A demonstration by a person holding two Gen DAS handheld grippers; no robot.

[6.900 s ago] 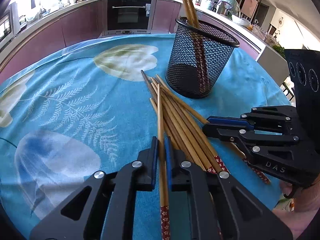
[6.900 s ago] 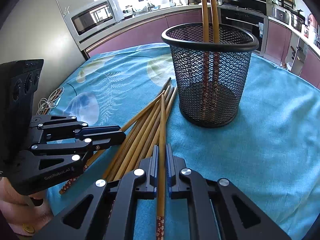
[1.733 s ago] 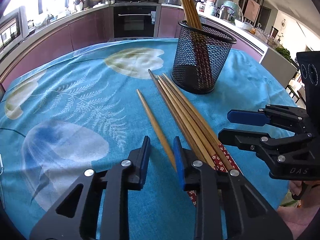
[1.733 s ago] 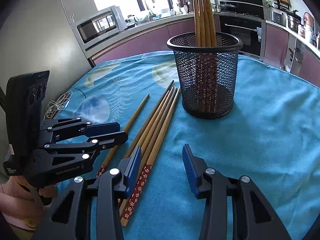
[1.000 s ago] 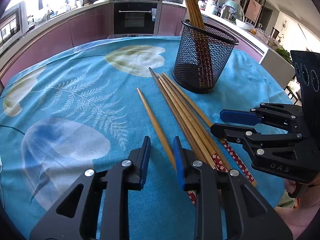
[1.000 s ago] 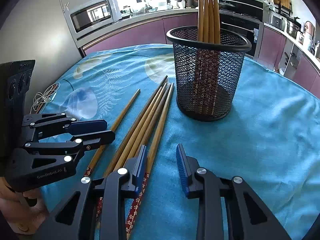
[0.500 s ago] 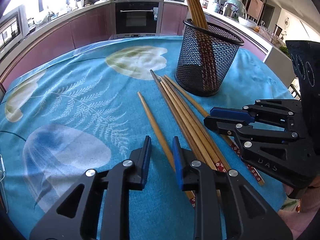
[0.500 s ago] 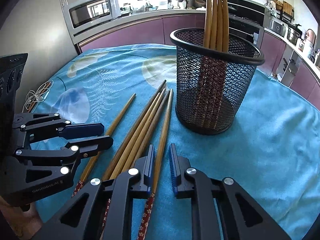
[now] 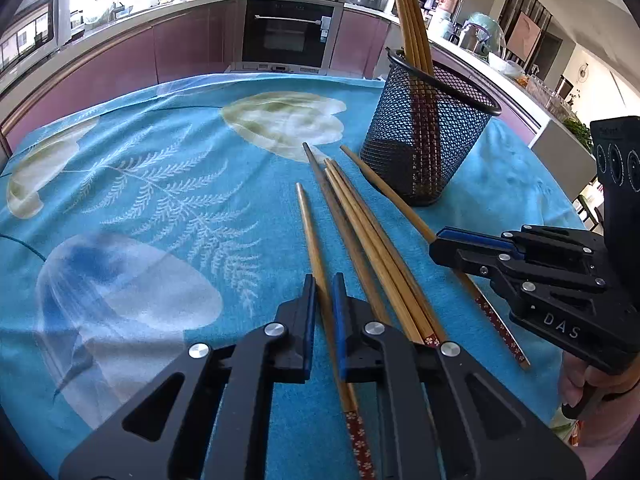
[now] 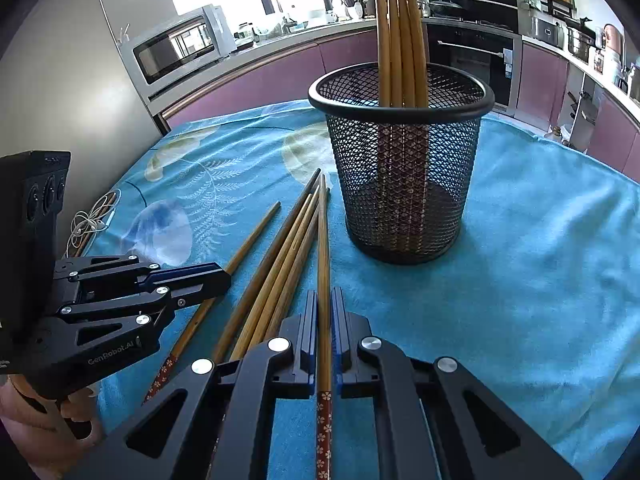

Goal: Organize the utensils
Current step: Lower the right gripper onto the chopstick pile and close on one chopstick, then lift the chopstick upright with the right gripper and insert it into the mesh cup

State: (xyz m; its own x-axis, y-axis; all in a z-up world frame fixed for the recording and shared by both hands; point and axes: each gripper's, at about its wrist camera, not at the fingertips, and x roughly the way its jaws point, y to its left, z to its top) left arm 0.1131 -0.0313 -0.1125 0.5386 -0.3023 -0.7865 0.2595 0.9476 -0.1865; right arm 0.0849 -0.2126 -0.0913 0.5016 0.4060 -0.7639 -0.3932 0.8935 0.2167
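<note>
A black mesh cup [image 9: 424,148] [image 10: 404,184] stands on the blue cloth with several chopsticks upright in it. Several loose bamboo chopsticks [image 9: 360,224] [image 10: 280,264] lie side by side before it. My left gripper [image 9: 323,280] is closing its jaws on the leftmost single chopstick [image 9: 310,232], and the pads touch it. My right gripper [image 10: 324,294] is closing on the rightmost chopstick [image 10: 322,232], pinched near its red flowered end. Each gripper shows in the other's view: the right gripper [image 9: 440,244] and the left gripper [image 10: 224,276].
The blue patterned cloth [image 9: 140,200] covers a round table. A white earphone cable [image 10: 90,220] lies at the table's left edge. Kitchen counters, an oven and a microwave [image 10: 176,52] ring the table. A hand [image 9: 580,384] grips the right tool.
Both pairs of jaws have narrowed from a wide gap down onto one chopstick each. The right gripper's chopstick now angles away from the bundle.
</note>
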